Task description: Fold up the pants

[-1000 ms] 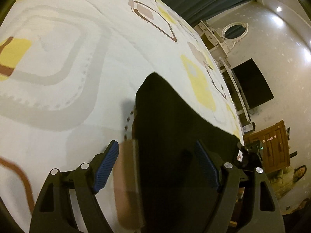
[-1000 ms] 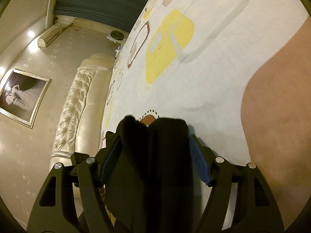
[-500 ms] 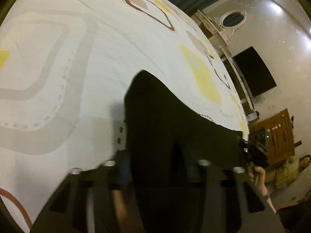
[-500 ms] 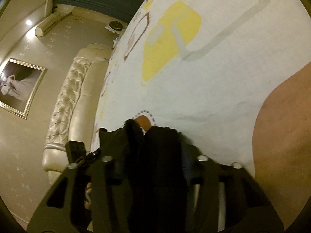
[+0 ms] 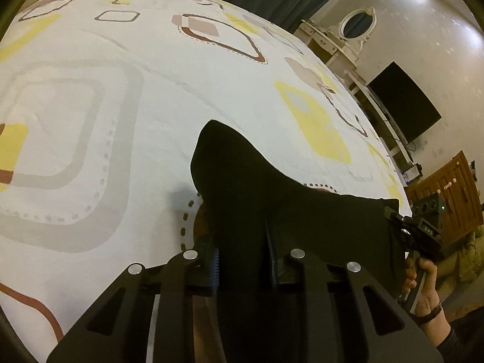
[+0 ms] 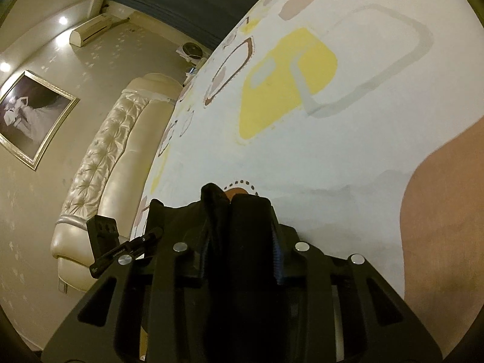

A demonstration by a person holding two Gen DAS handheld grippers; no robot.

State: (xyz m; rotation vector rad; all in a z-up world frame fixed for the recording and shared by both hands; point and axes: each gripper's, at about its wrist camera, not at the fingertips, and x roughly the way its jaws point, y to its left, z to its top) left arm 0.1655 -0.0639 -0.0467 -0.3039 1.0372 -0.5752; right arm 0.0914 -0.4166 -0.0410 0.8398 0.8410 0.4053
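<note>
The black pants (image 5: 257, 187) lie on the white patterned bedspread (image 5: 121, 96) and stretch between both grippers. My left gripper (image 5: 243, 254) is shut on one end of the black fabric, which bunches between its blue pads. My right gripper (image 6: 239, 260) is shut on a thick fold of the pants (image 6: 242, 217). The right gripper also shows at the right edge of the left wrist view (image 5: 423, 230), gripping the far end of the fabric. The left gripper body shows in the right wrist view (image 6: 106, 236).
The bedspread (image 6: 332, 121) fills most of both views. A padded cream headboard (image 6: 99, 163) and a framed picture (image 6: 30, 121) are at the left. A dark screen (image 5: 405, 103), a white dresser with an oval mirror (image 5: 357, 27) and a wooden cabinet (image 5: 447, 199) stand beyond the bed.
Both grippers have closed on the pants; their pads were spread wide a second ago. The fabric is now lifted and pulled between them, and the views have tilted up a little.
</note>
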